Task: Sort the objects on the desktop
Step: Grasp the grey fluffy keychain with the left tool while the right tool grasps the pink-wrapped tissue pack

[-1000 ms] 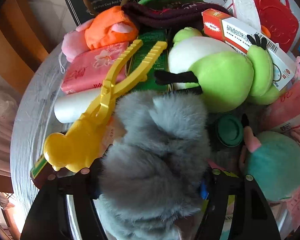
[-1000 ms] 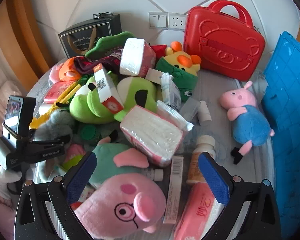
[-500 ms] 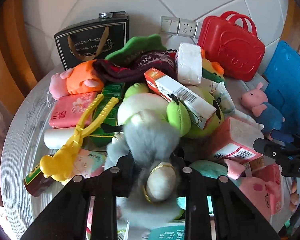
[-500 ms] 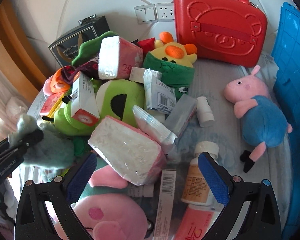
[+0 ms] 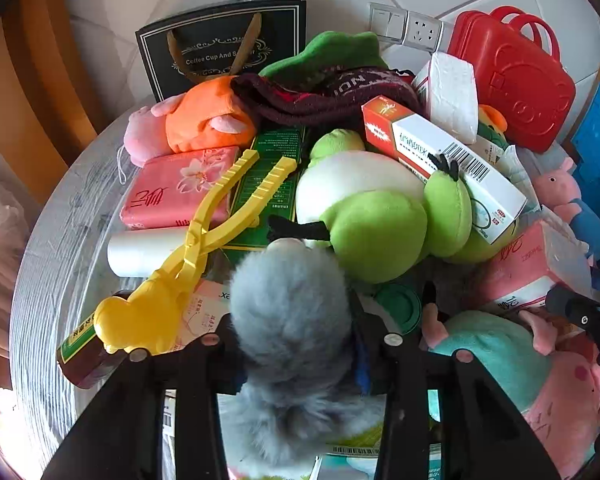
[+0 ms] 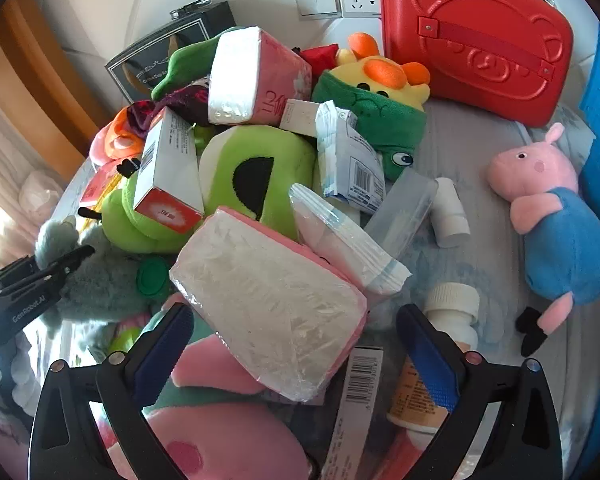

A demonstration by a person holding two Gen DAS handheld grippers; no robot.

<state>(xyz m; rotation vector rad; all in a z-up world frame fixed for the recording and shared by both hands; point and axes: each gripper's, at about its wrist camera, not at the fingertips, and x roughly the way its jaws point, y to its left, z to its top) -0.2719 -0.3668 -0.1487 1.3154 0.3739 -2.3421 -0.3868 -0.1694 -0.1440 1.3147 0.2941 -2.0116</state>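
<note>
Clutter covers a round table as two hand-held grippers work over a heap of toys, tissue packs and boxes. At the bottom centre of the left wrist view, the left gripper has a grey furry plush between its two black fingers; its jaws are opening, yet the fur still fills the gap from side to side and bulges over both fingers. The same grey plush appears at the left edge of the right wrist view, with the left gripper's black frame lying across it.

To the upper left of the grey plush lie yellow plastic tongs, handles spread and pointing up the frame, resting across a green box and a pink tissue pack. A white roll sits just beside them. Directly above the plush is a green frog plush with a red and white carton lying on top of it.

At the bottom of the right wrist view, the right gripper stands wide apart, its blue-padded fingers on either side of a clear-wrapped tissue pack without pressing it. Right of that pack stand a white-capped bottle and, further right, a pink pig plush in blue. A red toy case leans at the upper right, against the tiled wall.
</note>
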